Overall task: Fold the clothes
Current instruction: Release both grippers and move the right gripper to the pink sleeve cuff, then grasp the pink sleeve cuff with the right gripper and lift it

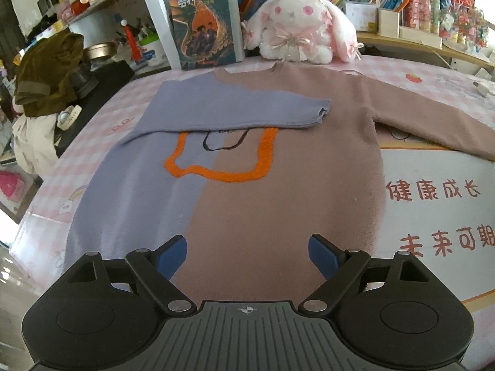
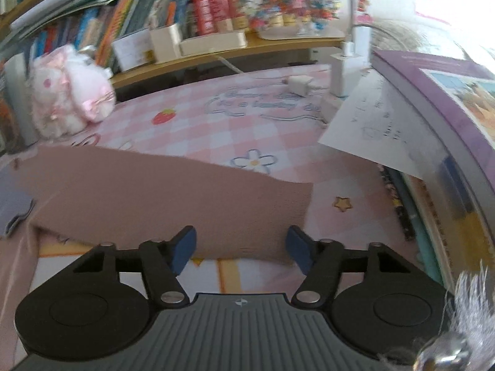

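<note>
The left tongs are hanging released above the sweater, whose lilac sleeve is lying folded across the chest. Only the right wrist view is showing the right tongs, unclenched and gripping nothing, poised over the brown sleeve's cuff, with the cuff's end lying just past the right-hand pad. Bare checked surface is stretching beyond it, while a paper sheet and stacked books are crowding the right edge.
</note>
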### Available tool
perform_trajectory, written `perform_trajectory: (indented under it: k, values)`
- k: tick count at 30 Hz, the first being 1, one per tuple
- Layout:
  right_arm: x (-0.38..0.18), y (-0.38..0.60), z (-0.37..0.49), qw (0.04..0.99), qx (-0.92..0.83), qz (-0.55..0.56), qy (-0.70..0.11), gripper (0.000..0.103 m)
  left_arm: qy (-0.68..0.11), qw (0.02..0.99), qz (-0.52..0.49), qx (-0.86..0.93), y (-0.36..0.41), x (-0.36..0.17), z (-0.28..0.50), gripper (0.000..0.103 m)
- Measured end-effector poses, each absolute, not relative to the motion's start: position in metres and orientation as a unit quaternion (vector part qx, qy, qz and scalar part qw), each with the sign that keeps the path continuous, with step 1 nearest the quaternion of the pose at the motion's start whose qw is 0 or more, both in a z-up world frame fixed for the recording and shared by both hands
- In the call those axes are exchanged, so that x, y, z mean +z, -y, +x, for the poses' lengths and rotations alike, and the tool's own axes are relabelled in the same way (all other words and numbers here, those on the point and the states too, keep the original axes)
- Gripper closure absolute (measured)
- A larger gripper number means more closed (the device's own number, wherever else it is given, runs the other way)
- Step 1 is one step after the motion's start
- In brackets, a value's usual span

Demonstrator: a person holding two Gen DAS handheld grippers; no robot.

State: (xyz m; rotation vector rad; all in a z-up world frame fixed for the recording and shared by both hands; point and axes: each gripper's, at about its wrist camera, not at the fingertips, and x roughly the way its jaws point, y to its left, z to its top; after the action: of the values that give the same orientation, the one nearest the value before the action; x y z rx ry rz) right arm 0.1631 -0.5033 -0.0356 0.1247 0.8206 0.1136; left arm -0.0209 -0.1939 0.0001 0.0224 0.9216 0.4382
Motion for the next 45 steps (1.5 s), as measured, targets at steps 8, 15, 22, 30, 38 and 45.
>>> perform_trajectory:
  k: [8,15,22,30,38,45]
  values:
    - [-0.042,0.506,0.17,0.909,0.071,0.08,-0.402,0.047,-0.441,0.872,0.011,0.212,0.196,0.001,-0.018,0.015]
    - [-0.044,0.496,0.175,0.889,0.146,0.165,-0.401,0.047,-0.441,0.873,0.02,0.207,0.201,0.002,-0.017,0.015]
    - [-0.043,0.49,0.174,0.874,0.177,0.192,-0.41,0.043,-0.441,0.872,0.015,0.211,0.199,0.002,-0.016,0.015]
    - [-0.043,0.485,0.172,0.854,0.22,0.204,-0.425,0.036,-0.438,0.874,0.016,0.208,0.203,0.002,-0.014,0.015]
    - [-0.042,0.493,0.174,0.879,0.168,0.185,-0.406,0.049,-0.435,0.874,0.02,0.214,0.205,0.004,-0.015,0.015]
    - [-0.046,0.532,0.182,0.894,0.089,0.203,-0.39,0.06,-0.44,0.871,0.004,0.219,0.199,0.001,-0.016,0.015]
